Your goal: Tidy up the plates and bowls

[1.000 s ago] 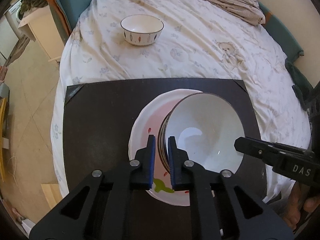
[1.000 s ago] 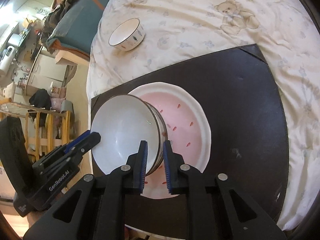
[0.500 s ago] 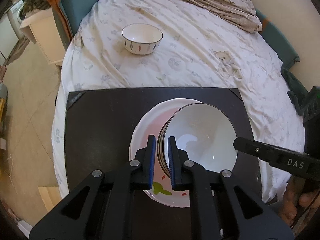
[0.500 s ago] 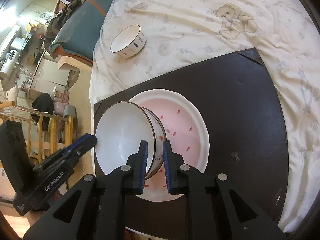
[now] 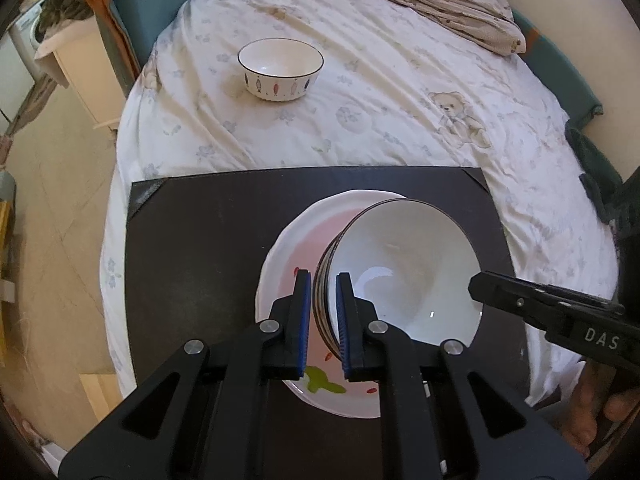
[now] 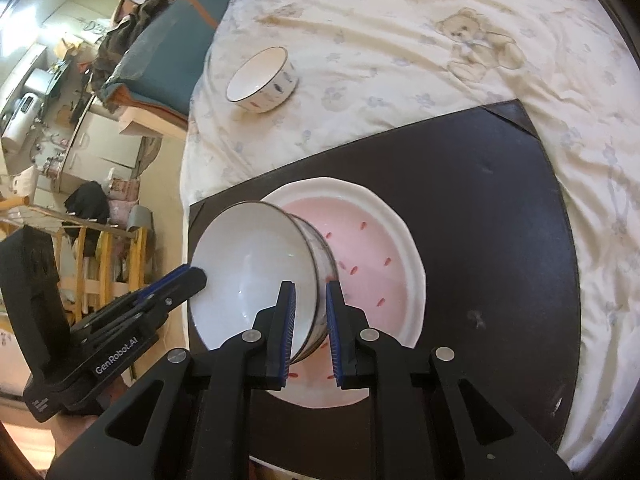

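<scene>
On the bed's dark mat [image 5: 192, 248], both tongs [image 5: 323, 280] [image 6: 311, 290] clamp a bowl [image 5: 404, 264] above the plate [image 5: 288, 248].

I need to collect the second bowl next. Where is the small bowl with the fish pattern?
In the left wrist view the small bowl sits upright on the white bedsheet, upper left, beyond the dark mat's far edge.

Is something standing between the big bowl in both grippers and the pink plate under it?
Nothing visible does. The big bowl, gripped at opposite rims by the left gripper and right gripper, is directly above the pink plate.
</scene>
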{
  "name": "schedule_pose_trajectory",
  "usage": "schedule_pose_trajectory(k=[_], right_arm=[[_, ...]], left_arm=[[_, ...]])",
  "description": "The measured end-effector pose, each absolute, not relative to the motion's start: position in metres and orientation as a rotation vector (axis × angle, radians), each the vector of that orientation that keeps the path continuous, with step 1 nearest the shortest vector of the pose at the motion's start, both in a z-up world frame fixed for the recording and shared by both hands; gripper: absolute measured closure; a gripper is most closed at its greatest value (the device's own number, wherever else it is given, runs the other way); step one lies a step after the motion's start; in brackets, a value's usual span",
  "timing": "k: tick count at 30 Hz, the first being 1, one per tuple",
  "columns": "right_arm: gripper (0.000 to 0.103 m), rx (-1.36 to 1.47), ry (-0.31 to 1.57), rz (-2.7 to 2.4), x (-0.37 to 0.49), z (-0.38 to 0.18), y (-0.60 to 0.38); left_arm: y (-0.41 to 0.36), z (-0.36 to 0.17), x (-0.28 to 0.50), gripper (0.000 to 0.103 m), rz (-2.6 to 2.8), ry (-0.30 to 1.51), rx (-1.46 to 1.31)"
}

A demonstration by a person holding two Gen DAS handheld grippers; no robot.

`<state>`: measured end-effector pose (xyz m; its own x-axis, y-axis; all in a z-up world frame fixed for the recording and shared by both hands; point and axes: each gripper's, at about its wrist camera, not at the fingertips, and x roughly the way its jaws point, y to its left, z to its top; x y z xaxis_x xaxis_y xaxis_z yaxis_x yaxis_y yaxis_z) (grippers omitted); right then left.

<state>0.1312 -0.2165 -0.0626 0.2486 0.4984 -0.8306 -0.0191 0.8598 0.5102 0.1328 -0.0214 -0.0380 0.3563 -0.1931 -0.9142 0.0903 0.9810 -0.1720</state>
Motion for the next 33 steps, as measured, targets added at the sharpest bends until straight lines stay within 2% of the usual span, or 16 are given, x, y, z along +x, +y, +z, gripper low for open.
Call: schedule_pose_trajectory(k=[5, 7, 9, 11, 22, 23, 24, 25, 26, 33], right_arm=[[0.086, 0.432, 1.266, 0.367, 0.130, -0.058, -0.217], [0.082, 0.432, 1.251, 0.365, 0.130, -0.054, -0.218], [0.082, 0.434, 1.232, 0.361, 0.129, -0.050, -0.220], [0.082, 0.437, 1.222, 0.363, 0.128, -0.047, -0.222], [0.080, 0.391, 1.200, 0.330, 0.122, -0.039, -0.224], [0.077, 0.386, 1.201, 0.320, 0.122, -0.039, -0.224], [0.055, 0.383, 1.201, 0.311, 0.122, -0.040, -0.225], [0.026, 0.390, 1.191, 0.304, 0.121, -0.039, -0.227], [0.020, 0.398, 1.169, 0.294, 0.120, -0.037, -0.230], [0.018, 0.398, 1.108, 0.286, 0.122, -0.026, -0.233]], left_arm=[[-0.027, -0.029, 0.126, 0.092, -0.170, 1.160, -0.049], [-0.027, -0.025, 0.124, 0.086, -0.155, 1.141, -0.036], [-0.025, -0.021, 0.122, 0.061, -0.146, 1.124, -0.034], [-0.023, -0.015, 0.120, 0.051, -0.135, 1.084, -0.036], [-0.020, -0.006, 0.117, 0.047, -0.081, 1.016, 0.002], [-0.020, -0.006, 0.117, 0.047, -0.073, 1.015, 0.005], [-0.018, -0.006, 0.118, 0.047, -0.064, 1.015, 0.004], [-0.016, -0.006, 0.118, 0.047, -0.052, 1.017, -0.003], [-0.015, -0.006, 0.118, 0.047, -0.047, 1.019, -0.014], [0.001, -0.005, 0.128, 0.047, -0.036, 0.992, -0.144]])
